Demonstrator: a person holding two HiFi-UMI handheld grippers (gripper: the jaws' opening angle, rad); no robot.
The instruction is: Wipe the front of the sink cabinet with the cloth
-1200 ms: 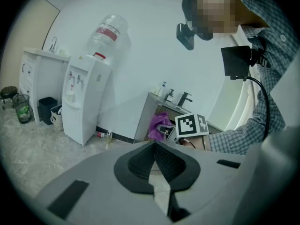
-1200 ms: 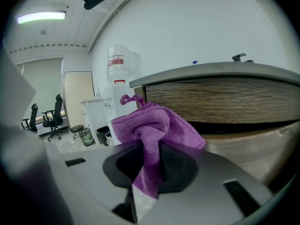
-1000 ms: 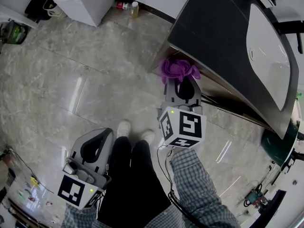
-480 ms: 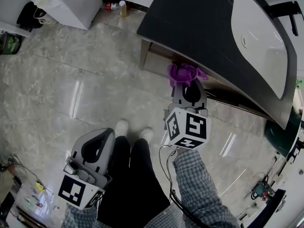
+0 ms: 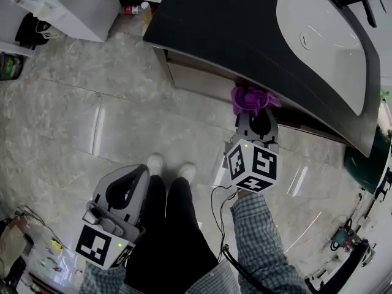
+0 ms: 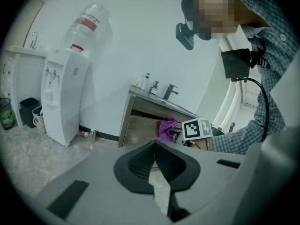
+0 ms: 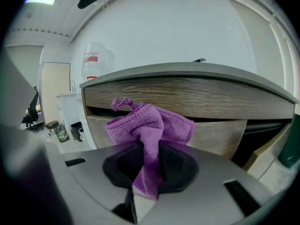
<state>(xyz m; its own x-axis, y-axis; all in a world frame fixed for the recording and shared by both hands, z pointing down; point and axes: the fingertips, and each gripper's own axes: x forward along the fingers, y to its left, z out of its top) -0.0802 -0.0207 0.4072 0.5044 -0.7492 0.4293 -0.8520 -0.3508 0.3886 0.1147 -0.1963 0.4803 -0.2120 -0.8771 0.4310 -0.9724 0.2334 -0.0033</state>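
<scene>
The sink cabinet (image 5: 202, 78) has a dark top, a white basin (image 5: 324, 35) and a wood-grain front (image 7: 187, 96). My right gripper (image 5: 255, 110) is shut on a purple cloth (image 5: 251, 98), which bunches above the jaws and touches the cabinet front just under the countertop edge. In the right gripper view the cloth (image 7: 149, 124) sits right against the wood between the pads. My left gripper (image 5: 125, 192) hangs low beside the person's legs, shut with nothing in it. Its own view looks toward the cabinet (image 6: 140, 125) and the cloth (image 6: 167, 127).
A white water dispenser (image 6: 63, 97) stands left of the cabinet, with small bottles (image 5: 136, 8) on the floor by the wall. A bin (image 6: 5, 112) is further left. The person's shoes (image 5: 168, 167) are on the marble floor. A dark green object (image 5: 361, 164) sits right of the cabinet.
My right gripper has carried the cloth rightward along the cabinet front, away from its left corner. The left gripper has stayed by the legs.
</scene>
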